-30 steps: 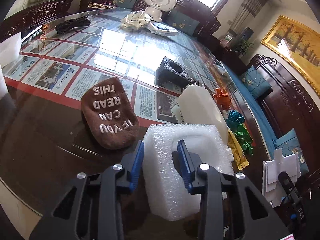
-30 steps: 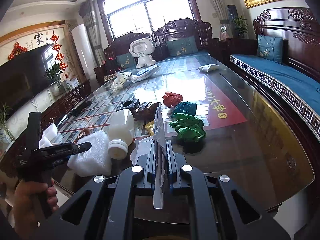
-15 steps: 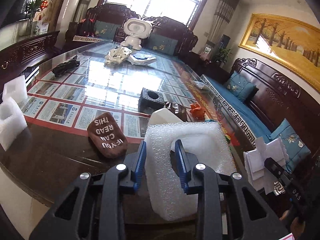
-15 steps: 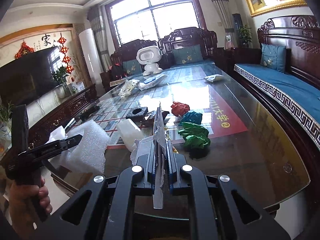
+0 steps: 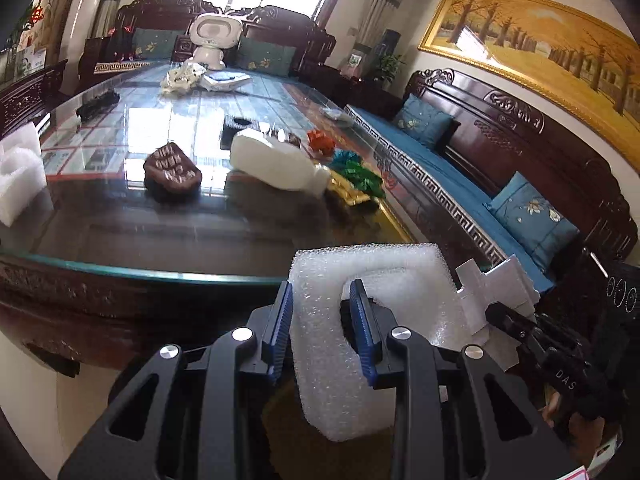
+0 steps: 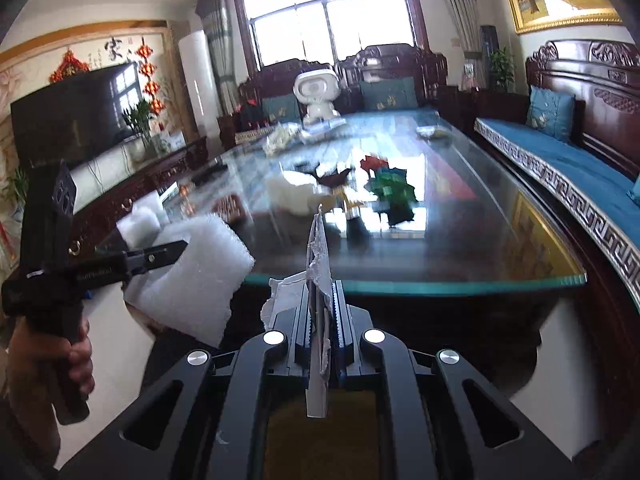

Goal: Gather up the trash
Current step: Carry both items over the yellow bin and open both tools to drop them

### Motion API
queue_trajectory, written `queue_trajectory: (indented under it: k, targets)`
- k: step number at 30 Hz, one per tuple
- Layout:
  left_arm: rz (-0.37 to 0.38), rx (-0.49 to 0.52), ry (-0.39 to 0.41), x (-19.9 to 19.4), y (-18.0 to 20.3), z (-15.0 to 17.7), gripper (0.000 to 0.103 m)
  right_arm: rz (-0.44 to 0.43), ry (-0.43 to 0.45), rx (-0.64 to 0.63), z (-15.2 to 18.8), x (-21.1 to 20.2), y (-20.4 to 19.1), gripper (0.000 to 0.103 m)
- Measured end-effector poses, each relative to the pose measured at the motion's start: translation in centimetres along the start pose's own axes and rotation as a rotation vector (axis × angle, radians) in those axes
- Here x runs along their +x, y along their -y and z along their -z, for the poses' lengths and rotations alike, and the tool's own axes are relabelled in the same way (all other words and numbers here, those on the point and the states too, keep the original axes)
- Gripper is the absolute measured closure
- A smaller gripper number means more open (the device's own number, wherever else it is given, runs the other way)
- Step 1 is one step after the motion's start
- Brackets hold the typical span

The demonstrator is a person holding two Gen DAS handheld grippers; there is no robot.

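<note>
Gripping a white bubbly foam block (image 5: 352, 344) off the glass-topped table (image 5: 120, 268), our left gripper (image 5: 322, 330) pinches one foam wall; our right gripper (image 6: 323, 316) clamps a flat white card scrap (image 6: 319, 264); a brown pouch (image 5: 172, 168) shows blurred lettering we cannot read; "DAS" marks the right gripper's body.

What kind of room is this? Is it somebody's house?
Most likely a home living room: a carved dark-wood sofa with blue cushions, a big television, and a long glass-topped table in the middle. A gold-framed painting hangs on the wall.
</note>
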State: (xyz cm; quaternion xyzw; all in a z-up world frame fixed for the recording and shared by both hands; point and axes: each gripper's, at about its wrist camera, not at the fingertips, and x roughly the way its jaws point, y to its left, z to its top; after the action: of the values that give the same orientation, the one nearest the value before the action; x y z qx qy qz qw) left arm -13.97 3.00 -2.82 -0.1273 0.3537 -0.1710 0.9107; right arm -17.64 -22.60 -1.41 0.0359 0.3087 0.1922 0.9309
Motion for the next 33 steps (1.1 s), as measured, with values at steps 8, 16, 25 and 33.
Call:
queue_trajectory:
  k: [8, 16, 25, 33]
  targets:
    - [0.032, 0.046, -0.097, 0.7, 1.2, 5.8, 0.073, 0.013, -0.115, -0.006, 6.4, -0.2, -1.5, 0.093]
    - [0.032, 0.101, -0.152, 0.9, 2.0, 8.6, 0.072, 0.074, -0.13, -0.006, 9.3, -1.6, -1.8, 0.053]
    - [0.036, 0.161, -0.249, 3.5, 3.1, 10.8, 0.072, 0.12, -0.029, 0.038, 8.3, -3.7, -0.3, 0.053]
    - [0.122, 0.264, -0.31, 5.1, 5.8, 11.9, 0.039, 0.13, -0.005, 0.045, 7.1, -4.0, 0.6, 0.053]
